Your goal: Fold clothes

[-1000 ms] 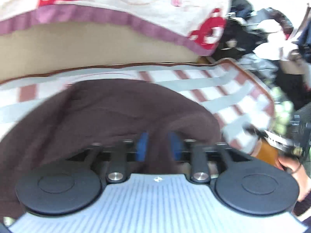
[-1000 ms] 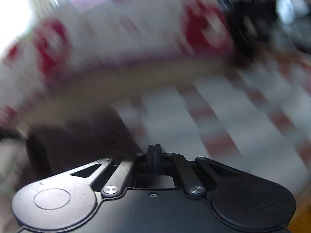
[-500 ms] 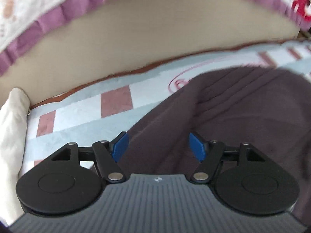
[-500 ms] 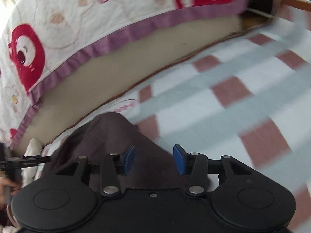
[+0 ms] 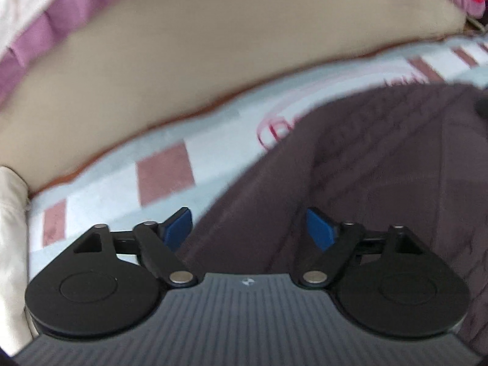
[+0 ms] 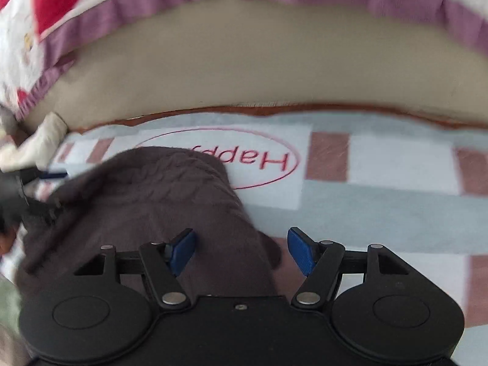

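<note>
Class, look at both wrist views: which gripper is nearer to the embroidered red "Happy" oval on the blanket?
Right. The right gripper hovers over the brown knit garment's edge just below the oval. The left gripper sits at the garment's opposite side, with knit between it and the oval. Both jaws are opening.

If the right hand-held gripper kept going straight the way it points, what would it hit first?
Most likely the brown knitted garment, whose edge lies between the opening blue fingers of the right hand-held gripper; depth is uncertain.
</note>
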